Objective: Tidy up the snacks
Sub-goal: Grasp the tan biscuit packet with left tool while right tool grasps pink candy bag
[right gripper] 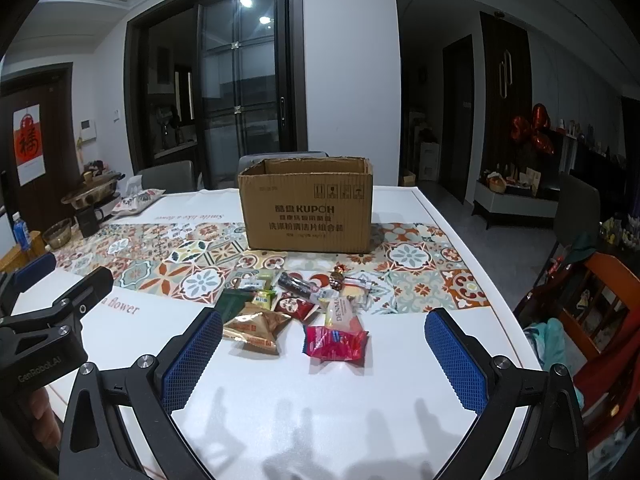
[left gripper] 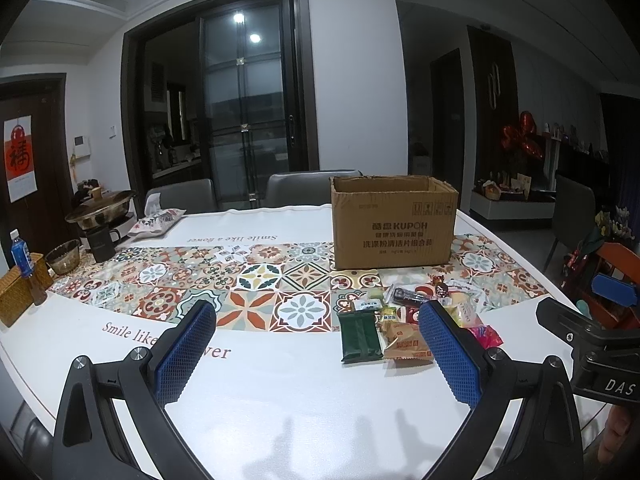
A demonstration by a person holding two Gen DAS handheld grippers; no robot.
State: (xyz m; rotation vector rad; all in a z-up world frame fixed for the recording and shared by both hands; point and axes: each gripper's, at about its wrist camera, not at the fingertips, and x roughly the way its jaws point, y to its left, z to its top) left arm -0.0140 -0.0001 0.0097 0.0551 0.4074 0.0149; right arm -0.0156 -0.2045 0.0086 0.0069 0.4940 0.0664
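An open brown cardboard box (left gripper: pixel 394 222) stands on the patterned table runner; it also shows in the right wrist view (right gripper: pixel 308 204). In front of it lies a pile of several snack packets (right gripper: pixel 304 304): a dark green packet (left gripper: pixel 359 336), a golden-orange packet (right gripper: pixel 256 326), a pink-red packet (right gripper: pixel 336 342), a dark bar (right gripper: pixel 298 283). My left gripper (left gripper: pixel 318 316) is open and empty, above the table left of the pile. My right gripper (right gripper: pixel 324 330) is open and empty, just in front of the pile, with the pink-red packet between its fingers' line.
At the table's left stand a wicker basket (left gripper: pixel 18 294), a blue bottle (left gripper: pixel 21 254), a glass bowl (left gripper: pixel 64 256), a black mug (left gripper: pixel 102 242), a pot (left gripper: pixel 100 208) and a tissue pack (left gripper: pixel 158 220). Grey chairs (left gripper: pixel 300 188) sit behind. An orange chair (right gripper: pixel 600 304) is at right.
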